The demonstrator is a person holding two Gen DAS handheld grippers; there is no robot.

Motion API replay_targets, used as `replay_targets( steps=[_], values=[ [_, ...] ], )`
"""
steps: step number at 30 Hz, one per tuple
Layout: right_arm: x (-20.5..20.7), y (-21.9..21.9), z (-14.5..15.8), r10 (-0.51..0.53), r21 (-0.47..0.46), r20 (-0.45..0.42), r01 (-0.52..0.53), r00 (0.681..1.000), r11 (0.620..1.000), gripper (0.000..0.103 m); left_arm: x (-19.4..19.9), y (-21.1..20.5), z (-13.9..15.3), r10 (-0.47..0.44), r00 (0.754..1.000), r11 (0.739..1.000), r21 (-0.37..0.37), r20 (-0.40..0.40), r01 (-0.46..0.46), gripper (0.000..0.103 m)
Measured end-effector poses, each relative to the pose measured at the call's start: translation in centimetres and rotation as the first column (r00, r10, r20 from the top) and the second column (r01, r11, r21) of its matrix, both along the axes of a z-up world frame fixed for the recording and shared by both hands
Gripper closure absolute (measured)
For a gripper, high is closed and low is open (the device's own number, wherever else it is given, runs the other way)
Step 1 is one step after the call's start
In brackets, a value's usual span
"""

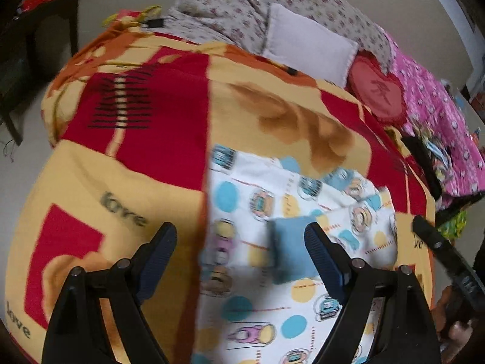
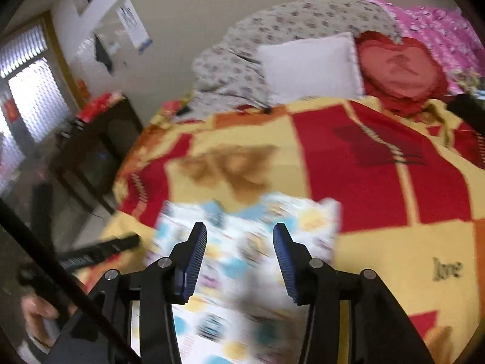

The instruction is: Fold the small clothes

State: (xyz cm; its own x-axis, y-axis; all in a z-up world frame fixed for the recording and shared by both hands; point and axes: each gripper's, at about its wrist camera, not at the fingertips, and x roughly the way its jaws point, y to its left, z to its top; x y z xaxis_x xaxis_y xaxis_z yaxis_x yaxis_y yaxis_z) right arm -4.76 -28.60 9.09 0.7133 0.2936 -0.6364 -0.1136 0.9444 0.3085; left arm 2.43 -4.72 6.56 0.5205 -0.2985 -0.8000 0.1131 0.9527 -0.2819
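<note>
A small printed garment (image 1: 291,242) lies on the bedspread (image 1: 127,182), lower centre of both views, partly folded with one flap over; further folds look left. The left gripper (image 1: 242,261) and right gripper (image 2: 239,261) stand apart, holding nothing.

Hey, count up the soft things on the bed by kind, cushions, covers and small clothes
Cushions: 2, white pillow and red heart cushion
Covers: 3, red-and-yellow blanket, floral quilt, pink quilt
Small clothes: 1, cartoon-print garment
Total: 6
</note>
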Motion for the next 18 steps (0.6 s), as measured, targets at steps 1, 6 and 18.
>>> replay_targets(
  steps=[1,6,18],
  values=[
    [-0.2,-0.6,-0.7,-0.013,-0.006,-0.015,0.013,1.0,1.0,0.053,0.1,-0.6,-0.3,-0.018,1.0,1.0,0.003,-0.003,0.018,0.017],
    [-0.7,-3.1,-3.0,-0.051,0.028,-0.083,0.053,0.995,0.998,0.053,0.5,-3.5,-1.8,-0.085,0.996,0.995,0.047,-0.026,0.086,0.017],
    [-1.8,-4.7,-2.6,-0.074,0.07,-0.062,0.078,0.995,0.995,0.053,0.0,-6.0,-1.3,-0.172,0.985,0.985,0.034,0.008,0.172,0.095]
  ],
)
